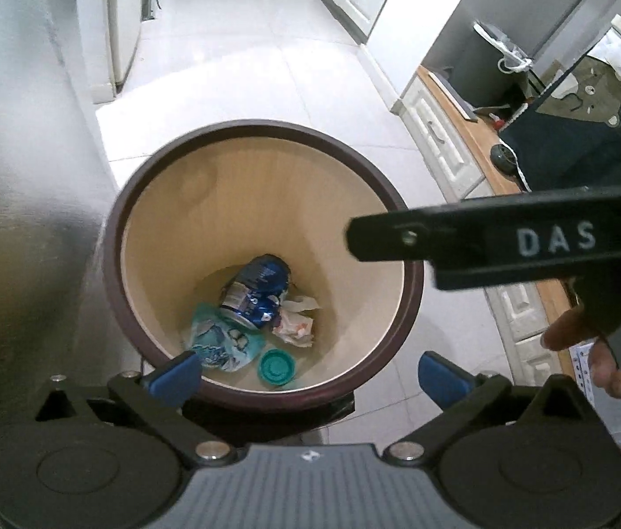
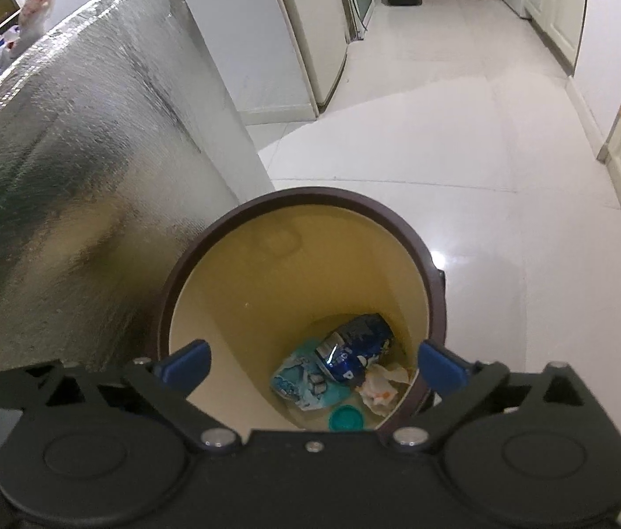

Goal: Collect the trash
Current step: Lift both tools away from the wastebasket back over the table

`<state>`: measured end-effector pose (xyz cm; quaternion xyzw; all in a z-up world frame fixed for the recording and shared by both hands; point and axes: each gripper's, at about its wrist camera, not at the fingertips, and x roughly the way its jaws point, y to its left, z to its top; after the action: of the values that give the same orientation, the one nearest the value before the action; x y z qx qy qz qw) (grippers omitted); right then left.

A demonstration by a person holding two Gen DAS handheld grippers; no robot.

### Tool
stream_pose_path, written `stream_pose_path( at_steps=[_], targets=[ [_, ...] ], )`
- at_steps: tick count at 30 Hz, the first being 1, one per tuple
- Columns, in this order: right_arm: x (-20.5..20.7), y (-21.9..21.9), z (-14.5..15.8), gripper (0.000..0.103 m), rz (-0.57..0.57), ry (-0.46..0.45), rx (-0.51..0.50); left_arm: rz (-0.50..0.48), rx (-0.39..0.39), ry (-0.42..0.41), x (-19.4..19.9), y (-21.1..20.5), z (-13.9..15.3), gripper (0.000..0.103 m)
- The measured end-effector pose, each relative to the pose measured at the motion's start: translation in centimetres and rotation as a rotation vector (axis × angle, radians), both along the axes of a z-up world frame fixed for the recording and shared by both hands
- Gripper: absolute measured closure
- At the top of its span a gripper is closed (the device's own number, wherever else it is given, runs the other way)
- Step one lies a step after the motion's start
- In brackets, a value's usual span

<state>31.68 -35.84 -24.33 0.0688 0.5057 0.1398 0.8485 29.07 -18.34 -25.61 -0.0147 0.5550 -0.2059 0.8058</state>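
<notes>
Both the left gripper (image 1: 308, 372) and the right gripper (image 2: 312, 363) have their fingers spread wide with nothing in them, above the round bin (image 1: 416, 273). At the bin's bottom lie a squashed blue can (image 1: 255, 291), a teal wrapper (image 1: 217, 339), crumpled paper (image 1: 297, 322) and a green lid (image 1: 276, 366).

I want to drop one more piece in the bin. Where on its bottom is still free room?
The bin bottom is bare along the far wall, behind the crushed blue can. The near side is crowded: teal wrapper, crumpled paper, teal lid.
</notes>
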Motion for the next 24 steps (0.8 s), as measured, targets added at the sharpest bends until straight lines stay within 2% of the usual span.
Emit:
stream_pose_path(
  at_steps=[8,24],
  targets=[
    [-2.2,-0.5,2.1,0.000,-0.016,-0.042,-0.040,0.050,0.029,-0.027,-1.0,1.6,2.0,0.000],
    [-7.5,-0.7,4.0,0.000,-0.092,-0.060,-0.135,0.175,0.065,-0.084,-2.8,5.1,5.1,0.000]
  ],
)
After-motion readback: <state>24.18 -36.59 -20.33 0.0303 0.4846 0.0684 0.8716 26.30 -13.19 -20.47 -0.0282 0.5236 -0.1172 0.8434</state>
